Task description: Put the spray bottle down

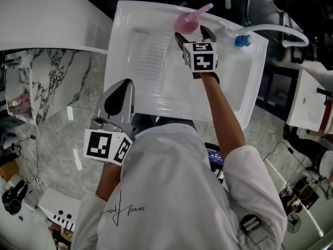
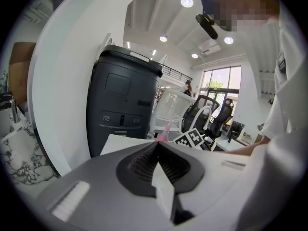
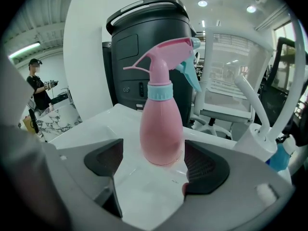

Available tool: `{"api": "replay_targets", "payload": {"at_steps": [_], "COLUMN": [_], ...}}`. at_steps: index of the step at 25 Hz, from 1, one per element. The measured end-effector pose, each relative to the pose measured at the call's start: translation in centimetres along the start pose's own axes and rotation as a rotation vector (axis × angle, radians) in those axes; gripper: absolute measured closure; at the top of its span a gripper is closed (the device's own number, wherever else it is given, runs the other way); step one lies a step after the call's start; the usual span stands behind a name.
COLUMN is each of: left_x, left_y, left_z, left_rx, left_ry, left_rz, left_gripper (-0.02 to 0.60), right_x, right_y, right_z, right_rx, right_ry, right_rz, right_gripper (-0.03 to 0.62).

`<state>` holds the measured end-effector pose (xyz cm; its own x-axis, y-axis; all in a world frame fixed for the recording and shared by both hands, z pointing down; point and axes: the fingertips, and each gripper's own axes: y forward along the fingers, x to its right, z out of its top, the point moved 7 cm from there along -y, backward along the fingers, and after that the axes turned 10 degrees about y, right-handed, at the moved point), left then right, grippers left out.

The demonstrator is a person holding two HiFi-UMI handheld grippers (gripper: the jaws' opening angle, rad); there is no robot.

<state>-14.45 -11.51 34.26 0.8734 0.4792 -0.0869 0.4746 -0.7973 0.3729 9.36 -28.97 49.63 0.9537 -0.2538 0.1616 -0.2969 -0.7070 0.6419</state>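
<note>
Currently on record, item by item.

Spray bottle (image 3: 161, 129): pink body, pale blue collar, teal trigger. It stands upright on the white sink unit (image 1: 151, 51), at the far edge near the back rim, its base flat on the surface.

Right gripper (image 3: 155, 174): released, jaws spread wide. The bottle sits in line with the gap, just beyond the dark pads (image 3: 108, 160), and touches neither of them. The head view shows this gripper (image 1: 193, 35) reached out over the sink just short of the bottle (image 1: 186, 22), marker cube facing up.

Left gripper (image 2: 158, 153): clenched, jaws pressed together with nothing between them. The head view places it (image 1: 120, 90) at the sink's near left corner, well apart from the bottle.

White arched faucet (image 1: 276, 29): at the right of the bottle, with a blue fitting (image 1: 242, 39) at its base.

Black bin (image 3: 134, 57): tall, lidded, directly behind the sink.

Floor: grey-veined marble, beside the sink.
</note>
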Motion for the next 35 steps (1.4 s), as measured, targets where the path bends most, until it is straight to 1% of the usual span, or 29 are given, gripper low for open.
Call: {"api": "replay_targets", "payload": {"at_steps": [6,14,18,22,26,35], "left_x": [0.6,1.1,1.3,1.5,1.6,1.5], "left_y": [-0.4,-1.1,-1.5,-1.9,-2.4,-3.2], "left_z": [0.0,-0.1,0.1,0.1,0.1,0.0], "left_rx": [0.009,0.025,0.035,0.044,0.051,0.071], "left_ry": [0.011,0.024,0.030,0.036,0.041,0.050], "left_rz": [-0.023,-0.046,-0.058,-0.069,-0.078,-0.099], "left_gripper": [0.528,0.528,0.528,0.528,0.528,0.528], "right_x": [-0.4,-0.4,-0.6,-0.8,-1.0,-1.1], "right_y": [-1.4,-3.6,-4.7,-5.8,-6.9,-9.0], "right_z": [-0.2,-0.7,-0.7,-0.9,-1.1,-1.5], "right_rx": [0.006,0.023,0.032,0.039,0.041,0.048], "right_ry": [0.031,0.055,0.062,0.069,0.075,0.115], "right_rz": [0.012,0.005,0.002,-0.002,-0.009,-0.042], "right_gripper": [0.207,0.212,0.261,0.295,0.318,0.344]}}
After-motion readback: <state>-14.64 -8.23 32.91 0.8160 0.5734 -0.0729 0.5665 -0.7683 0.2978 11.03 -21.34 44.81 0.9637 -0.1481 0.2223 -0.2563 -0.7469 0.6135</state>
